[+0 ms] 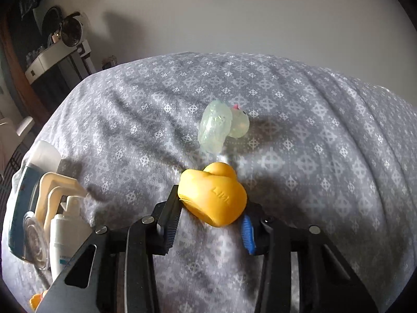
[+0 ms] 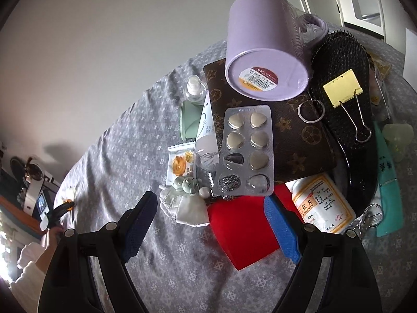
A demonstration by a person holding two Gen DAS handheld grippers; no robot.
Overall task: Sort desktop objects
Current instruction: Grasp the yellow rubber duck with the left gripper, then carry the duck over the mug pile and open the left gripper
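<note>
Plain pale wall point(image 1: 234, 13) behind a grey patterned bedcover point(image 1: 312, 130); daylight casts shadows.

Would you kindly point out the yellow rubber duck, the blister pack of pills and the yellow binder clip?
yellow rubber duck point(image 1: 213, 195), left wrist view, on its body.
blister pack point(image 2: 246, 148), right wrist view, on its middle.
yellow binder clip point(image 2: 342, 88), right wrist view, on its yellow body.

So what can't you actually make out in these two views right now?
- Left wrist view: the yellow duck covers its own contact with the left gripper.
- Left wrist view: white bottle label, cut by the gripper.
- Right wrist view: red item, partly under the blister pack.
</note>
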